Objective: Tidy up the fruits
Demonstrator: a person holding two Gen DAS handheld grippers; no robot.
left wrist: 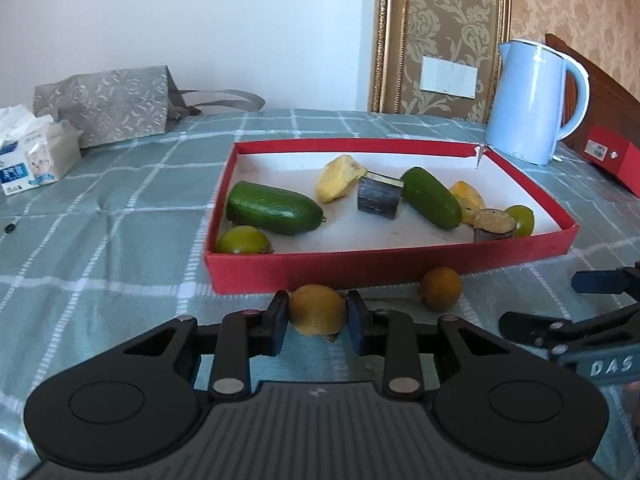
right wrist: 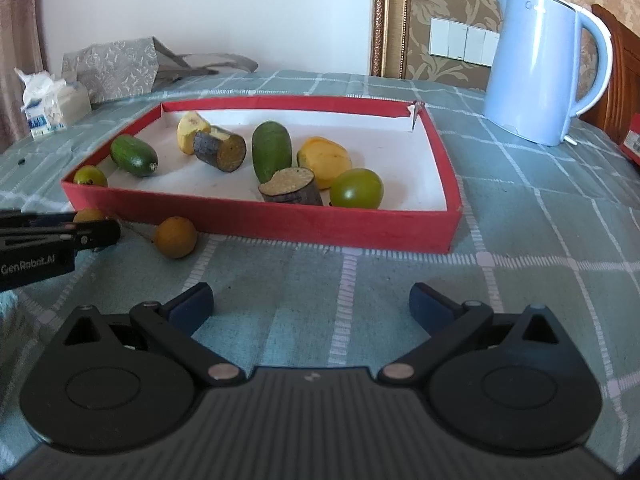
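left gripper (left wrist: 317, 320): jaws pinched on a yellow-orange fruit (left wrist: 317, 309), one pad on each side, fruit sitting on the surface right in front of the red tray
right gripper (right wrist: 311, 304): jaws spread wide, nothing but bare cloth between them, parked well short of the tray
second orange fruit (left wrist: 441, 289): loose on the surface just beside the gripped one, right up near the tray's front wall, still outside
surface (right wrist: 520, 240): covered in a grey-green checked cloth
red tray (left wrist: 360, 266): shallow, white inside, pretty full already
in the tray, near side: a green round fruit (left wrist: 243, 240) in the left corner, a cucumber (left wrist: 274, 208) just behind it, a dark cut chunk (left wrist: 494, 225) with another green fruit (left wrist: 521, 220) on the right
in the tray, further back: two yellow pieces, one more dark chunk (left wrist: 379, 196), second cucumber (left wrist: 431, 197)
back right: pale blue kettle (left wrist: 532, 100), past the tray
back left: tissue pack (left wrist: 36, 156) and a grey patterned bag (left wrist: 108, 108) by the wall
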